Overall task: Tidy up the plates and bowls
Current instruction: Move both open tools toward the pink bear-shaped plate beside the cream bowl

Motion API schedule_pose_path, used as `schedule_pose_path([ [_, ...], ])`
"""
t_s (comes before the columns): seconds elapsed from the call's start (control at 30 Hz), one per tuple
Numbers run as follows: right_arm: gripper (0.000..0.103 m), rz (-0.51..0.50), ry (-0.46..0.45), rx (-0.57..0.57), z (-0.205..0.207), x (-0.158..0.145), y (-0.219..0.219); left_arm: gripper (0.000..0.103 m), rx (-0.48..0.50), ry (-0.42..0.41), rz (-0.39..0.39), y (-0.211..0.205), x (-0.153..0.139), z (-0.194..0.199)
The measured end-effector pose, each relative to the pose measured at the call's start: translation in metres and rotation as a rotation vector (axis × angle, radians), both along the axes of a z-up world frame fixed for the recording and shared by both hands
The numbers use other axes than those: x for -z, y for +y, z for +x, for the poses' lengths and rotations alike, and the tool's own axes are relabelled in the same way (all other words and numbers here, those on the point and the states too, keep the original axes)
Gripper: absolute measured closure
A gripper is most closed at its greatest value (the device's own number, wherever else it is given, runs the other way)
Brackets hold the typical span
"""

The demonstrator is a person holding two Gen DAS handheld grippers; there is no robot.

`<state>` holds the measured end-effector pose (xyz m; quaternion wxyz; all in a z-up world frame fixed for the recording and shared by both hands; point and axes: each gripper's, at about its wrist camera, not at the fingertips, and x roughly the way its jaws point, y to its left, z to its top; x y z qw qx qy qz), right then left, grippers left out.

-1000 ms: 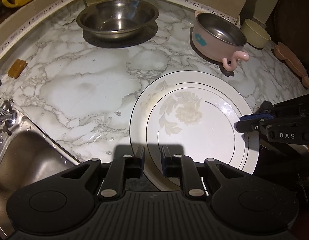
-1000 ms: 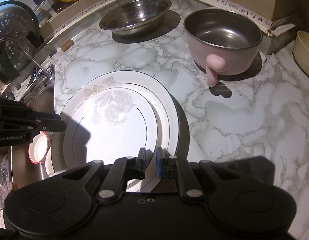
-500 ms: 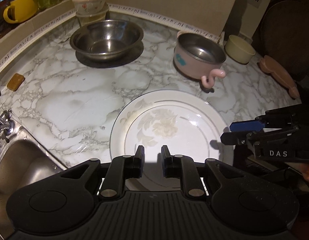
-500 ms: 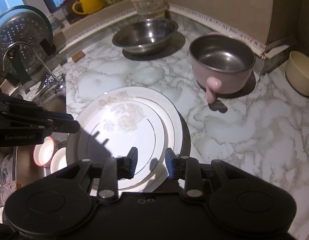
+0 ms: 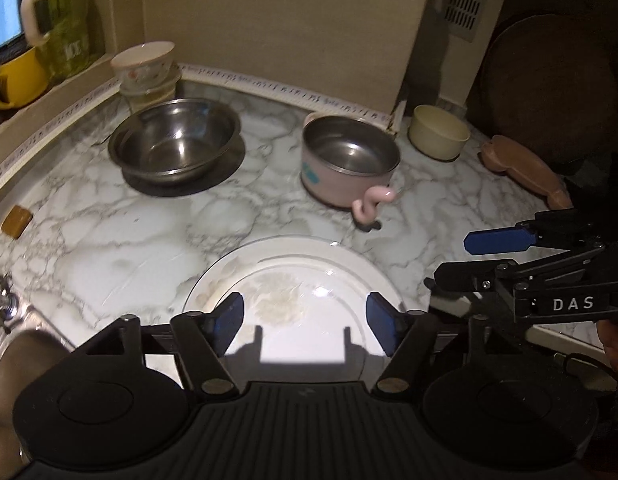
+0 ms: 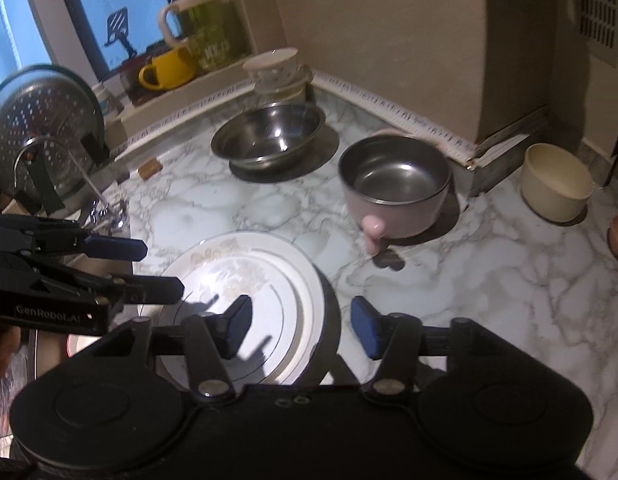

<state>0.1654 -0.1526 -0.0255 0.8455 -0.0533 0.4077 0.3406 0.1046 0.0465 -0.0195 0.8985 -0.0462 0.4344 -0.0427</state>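
A white plate with a faint flower print (image 5: 293, 280) (image 6: 245, 280) lies flat on the marble counter near its front edge. My left gripper (image 5: 305, 322) is open and empty, raised above the plate's near side. My right gripper (image 6: 301, 330) is open and empty above the plate's right rim. A steel bowl (image 5: 173, 140) (image 6: 269, 136) stands at the back. A pink steel-lined bowl with a handle (image 5: 349, 160) (image 6: 395, 184) stands right of it. A cream bowl (image 5: 439, 132) (image 6: 557, 182) sits at the far right. Stacked small bowls (image 5: 147, 68) (image 6: 277, 70) stand in the corner.
A sink (image 5: 13, 344) with a tap (image 6: 93, 204) lies left of the plate. A yellow mug (image 6: 167, 68) and a green jug (image 6: 201, 32) stand on the window ledge. A perforated steel lid (image 6: 41, 120) leans by the sink. A brown wooden piece (image 5: 525, 168) lies at the right.
Both grippers have opened wide and lifted up and back from the plate, which now lies free on the counter. More of the back wall shows.
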Motion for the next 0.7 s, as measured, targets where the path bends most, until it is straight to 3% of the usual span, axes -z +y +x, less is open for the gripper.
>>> schedule_pose_path([
  [0.33, 0.021, 0.04, -0.06, 0.078, 0.006, -0.018, -0.041, 0.028, 0.048, -0.051, 0.019, -0.037, -0.017, 0.027],
  [0.47, 0.014, 0.032, -0.09, 0.156, 0.017, -0.023, -0.072, 0.025, 0.109, -0.111, 0.051, -0.067, -0.027, 0.047],
  [0.7, 0.001, 0.006, -0.117, 0.311, 0.038, -0.027, -0.126, 0.024, 0.2, -0.107, 0.052, -0.123, -0.026, 0.099],
])
